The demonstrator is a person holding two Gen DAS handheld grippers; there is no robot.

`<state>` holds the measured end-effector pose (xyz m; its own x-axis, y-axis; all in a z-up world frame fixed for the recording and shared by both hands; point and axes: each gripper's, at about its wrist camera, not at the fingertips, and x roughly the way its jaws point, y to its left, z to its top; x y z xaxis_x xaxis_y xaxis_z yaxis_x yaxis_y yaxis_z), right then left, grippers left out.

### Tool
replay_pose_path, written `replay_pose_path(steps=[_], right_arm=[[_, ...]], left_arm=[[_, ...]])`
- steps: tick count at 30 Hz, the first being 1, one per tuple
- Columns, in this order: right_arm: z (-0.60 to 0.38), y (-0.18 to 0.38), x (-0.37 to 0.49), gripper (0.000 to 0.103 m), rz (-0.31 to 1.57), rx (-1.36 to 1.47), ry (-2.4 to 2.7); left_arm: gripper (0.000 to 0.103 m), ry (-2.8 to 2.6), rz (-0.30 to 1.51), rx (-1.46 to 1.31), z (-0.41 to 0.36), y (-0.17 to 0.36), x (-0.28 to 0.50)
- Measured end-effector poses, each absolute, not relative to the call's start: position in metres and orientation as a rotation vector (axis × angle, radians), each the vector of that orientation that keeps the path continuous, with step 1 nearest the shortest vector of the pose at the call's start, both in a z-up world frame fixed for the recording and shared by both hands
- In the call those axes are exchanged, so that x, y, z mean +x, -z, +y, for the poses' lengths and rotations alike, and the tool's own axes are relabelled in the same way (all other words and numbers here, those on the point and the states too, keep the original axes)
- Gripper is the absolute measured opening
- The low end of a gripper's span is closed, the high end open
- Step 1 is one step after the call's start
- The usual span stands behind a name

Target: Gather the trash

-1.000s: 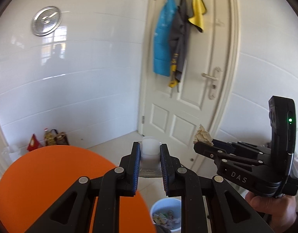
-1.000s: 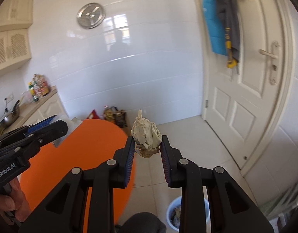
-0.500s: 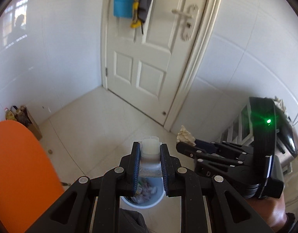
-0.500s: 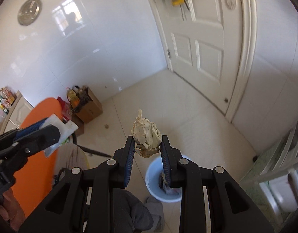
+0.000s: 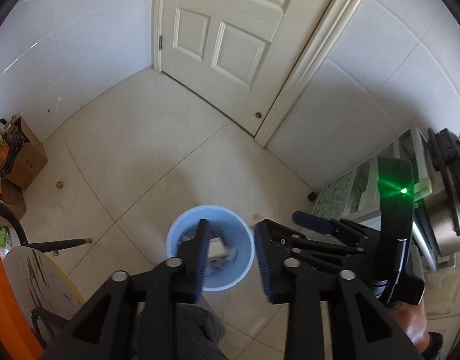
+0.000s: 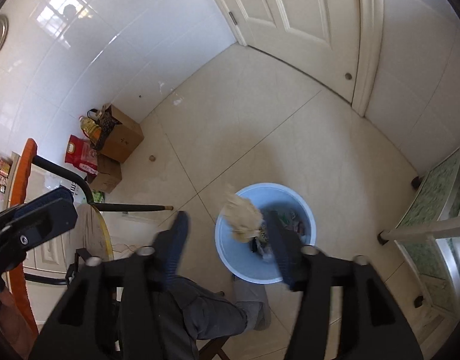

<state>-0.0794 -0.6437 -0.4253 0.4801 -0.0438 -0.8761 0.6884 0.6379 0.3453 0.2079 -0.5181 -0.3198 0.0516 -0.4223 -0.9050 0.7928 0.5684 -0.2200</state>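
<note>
A light blue trash bucket (image 5: 241, 265) stands on the tiled floor below both grippers; it also shows in the right wrist view (image 6: 308, 219). My left gripper (image 5: 230, 255) is open and empty above it; the white plastic cup (image 5: 216, 249) lies inside among other trash. My right gripper (image 6: 226, 241) is open; the crumpled beige paper wad (image 6: 242, 217) is blurred in the air between the jaws, just over the bucket's left rim. The right gripper also shows at the right of the left wrist view (image 5: 282, 225).
A white door (image 5: 230, 30) stands at the far side. Cardboard boxes (image 6: 121, 141) with bags and an oil bottle sit by the left wall. An orange table edge (image 6: 22, 180) and a chair (image 6: 91, 231) are at left. A green-patterned cabinet (image 6: 434, 210) stands at right.
Both grippers tilted down over the bucket and opened. The cup left the left gripper and now lies in the bucket. The paper wad has left the right gripper's hold and is falling.
</note>
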Motion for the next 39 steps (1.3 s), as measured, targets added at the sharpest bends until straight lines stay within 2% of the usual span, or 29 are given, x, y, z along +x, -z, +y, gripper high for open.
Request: replay_pose_path(steps=[2,4,5,10,19,27,31,39], right_arm=[[-0.644,0.426,-0.077,0.080,0.971,0.769,0.512],[-0.645,0.426,-0.079,0.091,0.966,0.768,0.540],[-0.645,0.426,-0.079,0.102,0.960,0.768,0.553],[-0.649,0.421,-0.082,0.103,0.968,0.781,0.682],[-0.623,0.372,-0.077,0.103,0.915,0.741,0.683],[-0.541,0.261,-0.051,0.103,0.762,0.567,0.594],[-0.475,0.198,-0.036,0.103,0.662,0.472,0.517],[-0.329,0.116,-0.019,0.103,0.519,0.278,0.370]], left_arm=[[0.063,0.942,1.180,0.383,-0.534,0.315,0.219],[0.074,0.926,1.164,0.381,-0.534,0.310,0.218],[0.080,0.914,1.153,0.384,-0.534,0.307,0.217],[0.094,0.853,1.057,0.430,-0.518,0.296,0.194],[0.094,0.826,0.947,0.368,-0.459,0.249,0.139],[0.094,0.742,0.711,0.221,-0.302,0.146,0.104],[0.099,0.645,0.593,0.137,-0.209,0.104,0.082],[0.101,0.422,0.409,0.072,-0.059,0.060,0.000]])
